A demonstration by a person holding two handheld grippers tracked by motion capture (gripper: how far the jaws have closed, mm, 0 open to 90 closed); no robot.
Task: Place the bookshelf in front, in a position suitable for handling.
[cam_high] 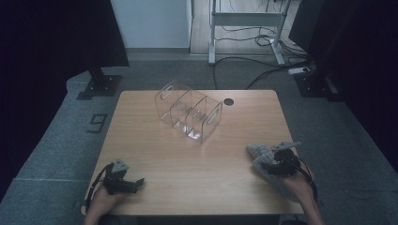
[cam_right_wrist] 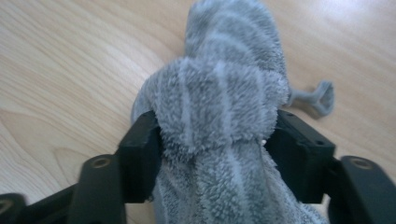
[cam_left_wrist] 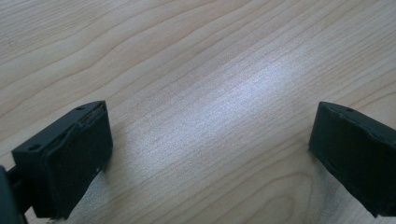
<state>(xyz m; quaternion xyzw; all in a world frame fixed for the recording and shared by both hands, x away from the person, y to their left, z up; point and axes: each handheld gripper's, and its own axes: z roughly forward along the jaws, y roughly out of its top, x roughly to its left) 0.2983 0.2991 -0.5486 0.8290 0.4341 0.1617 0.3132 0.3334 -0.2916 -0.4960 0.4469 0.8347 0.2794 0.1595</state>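
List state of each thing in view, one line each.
grey fluffy cloth: bunched, lying on the table, squeezed between the right gripper's jaws.
right gripper: jaws pressed on the cloth on both sides.
left gripper: open, nothing between the jaws, low over bare wood.
clear divided organizer: upright at the table's middle, compartments look empty, untouched.
table: wooden top, with a round dark hole near the far edge.

A towel lies at the table's right edge, an organizer behind centre.
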